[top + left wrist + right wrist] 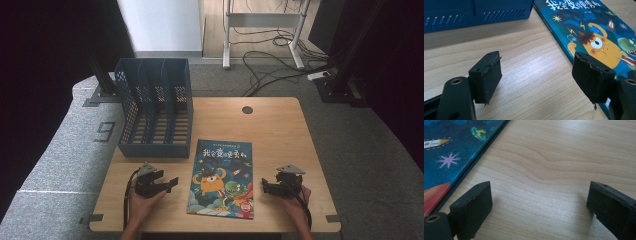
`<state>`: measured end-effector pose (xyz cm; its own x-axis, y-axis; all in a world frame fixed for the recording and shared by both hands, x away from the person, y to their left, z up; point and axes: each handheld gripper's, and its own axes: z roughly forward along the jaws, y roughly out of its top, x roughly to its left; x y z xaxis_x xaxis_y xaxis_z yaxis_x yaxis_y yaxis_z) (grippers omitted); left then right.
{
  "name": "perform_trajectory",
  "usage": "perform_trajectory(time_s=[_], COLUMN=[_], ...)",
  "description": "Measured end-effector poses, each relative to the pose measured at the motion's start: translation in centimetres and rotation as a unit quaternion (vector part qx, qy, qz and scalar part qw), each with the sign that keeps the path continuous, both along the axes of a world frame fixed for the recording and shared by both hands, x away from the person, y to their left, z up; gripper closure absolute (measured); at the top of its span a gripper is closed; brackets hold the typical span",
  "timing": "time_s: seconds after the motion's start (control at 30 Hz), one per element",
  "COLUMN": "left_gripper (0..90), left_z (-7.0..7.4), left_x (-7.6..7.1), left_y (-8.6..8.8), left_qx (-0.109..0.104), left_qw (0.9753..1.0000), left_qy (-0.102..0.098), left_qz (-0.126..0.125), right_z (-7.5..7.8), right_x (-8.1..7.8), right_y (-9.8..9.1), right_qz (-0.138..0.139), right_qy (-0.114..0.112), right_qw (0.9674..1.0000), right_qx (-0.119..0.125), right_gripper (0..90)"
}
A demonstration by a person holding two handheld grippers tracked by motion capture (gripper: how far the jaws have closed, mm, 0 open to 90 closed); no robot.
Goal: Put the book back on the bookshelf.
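Note:
A children's picture book [222, 179] with a blue cover and an orange monster lies flat on the wooden table [280, 130], near its front edge. My left gripper [172, 184] rests on the table just left of the book, open, nothing between its jaws. In the left gripper view the book [596, 37] lies ahead to the right of my left gripper [541, 82]. My right gripper [264, 187] sits just right of the book, open and empty. In the right gripper view the book's edge [456, 152] runs past the left fingertip of my right gripper [540, 205].
A blue perforated file rack [155, 107] with several slots stands at the table's back left; its front wall [474, 12] shows in the left gripper view. A round cable hole [247, 110] sits near the table's far edge. Cables [270, 60] lie on the floor behind.

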<state>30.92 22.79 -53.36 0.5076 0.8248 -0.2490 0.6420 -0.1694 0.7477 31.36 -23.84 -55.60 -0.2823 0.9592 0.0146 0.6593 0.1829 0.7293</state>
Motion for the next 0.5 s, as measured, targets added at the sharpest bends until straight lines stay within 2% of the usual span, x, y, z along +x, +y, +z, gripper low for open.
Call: perform_trajectory(time_s=[0.17, 0.27, 0.33, 0.5], left_gripper=[22.9, 22.8, 22.8, 22.9], left_z=[0.3, 0.2, 0.2, 0.1], left_x=[-0.2, -0.2, -0.1, -0.2], left_y=[-0.1, -0.3, -0.4, -0.7], left_qx=[0.000, 0.003, 0.006, 0.008], left_qw=[1.0000, 1.0000, 1.0000, 0.9999], left_qy=[-0.007, -0.006, -0.006, -0.006], left_qz=[-0.003, -0.004, -0.005, -0.007], right_z=[0.1, 0.3, 0.4, 1.5], right_x=[-0.1, -0.1, 0.0, 0.1], right_y=[-0.2, -0.7, -0.8, -0.7], right_qz=[-0.009, -0.015, -0.015, -0.015], right_qy=[-0.002, 0.001, 0.002, -0.019], right_qw=[0.9999, 0.9994, 0.9993, 0.9983], right_qx=[0.006, 0.030, 0.035, 0.053], right_gripper=[9.7, 12.5, 12.5, 12.9])
